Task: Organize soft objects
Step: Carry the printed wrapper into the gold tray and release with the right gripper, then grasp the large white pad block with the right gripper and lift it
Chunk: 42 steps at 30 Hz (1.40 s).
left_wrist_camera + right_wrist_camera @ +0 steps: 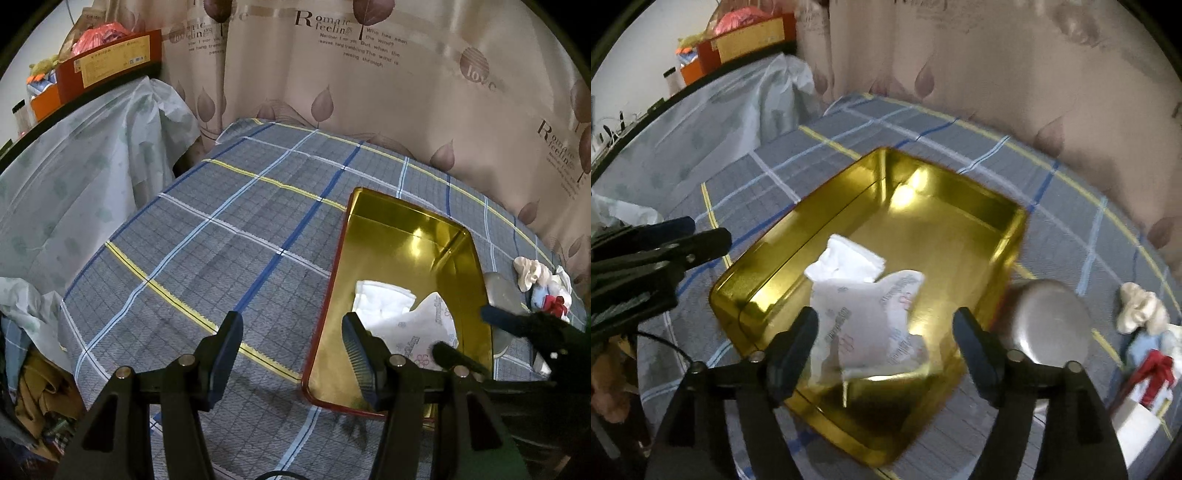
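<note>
A gold-lined rectangular metal tin with a red outer rim (768,295) sits open on a counter covered by a grey plaid cloth with blue, white and yellow stripes (207,258). Two soft things lie inside the tin toward its near end: a folded plain white cloth (849,260) farther in, and a white packet printed with small pink and grey marks (871,325) nearer, its far edge overlapping the white cloth. The right gripper (886,343) hangs over the near end of the tin with its jaws spread; the printed packet shows between them in that view, but the pads do not press on it. The left gripper (291,354) is also spread and grips nothing, poised above the plaid cloth at the tin's left wall, with one finger over the rim. In the left wrist view the right gripper appears as dark fingers reaching in over the tin's right wall. Just right of the tin stands a rounded dull-silver metal object (1049,321). Farther right on the counter lies a small heap of soft items: a crumpled cream cloth (1141,306), and nearer, a pale blue and white item with a red ribbon (1154,373). A beige curtain printed with leaves and lettering (369,92) hangs behind the counter.
</note>
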Motion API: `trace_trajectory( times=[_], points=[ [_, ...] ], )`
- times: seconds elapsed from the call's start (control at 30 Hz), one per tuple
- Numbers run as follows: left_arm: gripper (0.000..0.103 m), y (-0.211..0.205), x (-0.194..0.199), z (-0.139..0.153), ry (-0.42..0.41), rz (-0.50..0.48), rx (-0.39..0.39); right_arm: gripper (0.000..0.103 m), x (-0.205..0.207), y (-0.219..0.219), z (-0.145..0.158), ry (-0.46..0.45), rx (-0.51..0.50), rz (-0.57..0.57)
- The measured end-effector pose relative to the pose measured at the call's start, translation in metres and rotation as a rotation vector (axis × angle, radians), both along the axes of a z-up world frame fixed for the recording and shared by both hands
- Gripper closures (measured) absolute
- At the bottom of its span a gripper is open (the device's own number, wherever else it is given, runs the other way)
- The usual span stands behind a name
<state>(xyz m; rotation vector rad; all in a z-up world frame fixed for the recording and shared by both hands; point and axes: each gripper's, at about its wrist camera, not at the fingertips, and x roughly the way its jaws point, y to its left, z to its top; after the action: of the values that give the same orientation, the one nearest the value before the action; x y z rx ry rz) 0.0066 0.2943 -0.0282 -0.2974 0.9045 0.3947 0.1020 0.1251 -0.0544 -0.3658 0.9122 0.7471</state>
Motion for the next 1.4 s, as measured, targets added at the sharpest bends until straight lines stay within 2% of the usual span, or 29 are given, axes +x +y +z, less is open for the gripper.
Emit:
trace_trajectory(
  times=[0.07,0.17,0.3,0.37,0.53,0.7,0.8,1.1,1.23,1.4],
  points=[
    [0.046,-0.001,0.000,0.000,0.002,-0.003,0.002,0.021,-0.002,-0.016,0.007,-0.021,0.004,-0.030],
    [0.046,-0.004,0.000,0.000,0.002,-0.009,0.008,0.021,-0.001,-0.051,0.015,-0.028,0.002,-0.096],
    [0.046,-0.009,0.000,0.000,0.002,-0.020,0.015,0.020,0.011,-0.111,0.022,-0.024,-0.039,-0.249],
    [0.046,-0.011,0.000,0.000,0.003,-0.024,0.018,0.015,0.018,-0.141,0.023,-0.029,-0.074,-0.337],
    [0.046,-0.014,0.001,-0.002,0.010,-0.032,0.021,0.013,0.037,-0.196,0.012,-0.002,-0.137,-0.503],
    [0.046,-0.017,0.001,-0.002,0.012,-0.038,0.036,0.013,0.056,-0.220,-0.011,0.075,-0.157,-0.608],
    [0.046,-0.018,0.001,-0.003,0.014,-0.043,0.043,0.013,0.064,-0.222,-0.021,0.096,-0.175,-0.650],
    [0.046,-0.025,0.004,-0.007,0.031,-0.066,0.065,0.013,0.085,-0.233,-0.040,0.117,-0.233,-0.673],
    [0.046,-0.027,0.004,-0.007,0.025,-0.076,0.066,0.032,0.085,-0.237,-0.042,0.149,-0.191,-0.665],
    [0.046,-0.033,0.005,-0.007,0.026,-0.093,0.069,0.036,0.082,-0.237,-0.042,0.139,-0.181,-0.650]
  ],
)
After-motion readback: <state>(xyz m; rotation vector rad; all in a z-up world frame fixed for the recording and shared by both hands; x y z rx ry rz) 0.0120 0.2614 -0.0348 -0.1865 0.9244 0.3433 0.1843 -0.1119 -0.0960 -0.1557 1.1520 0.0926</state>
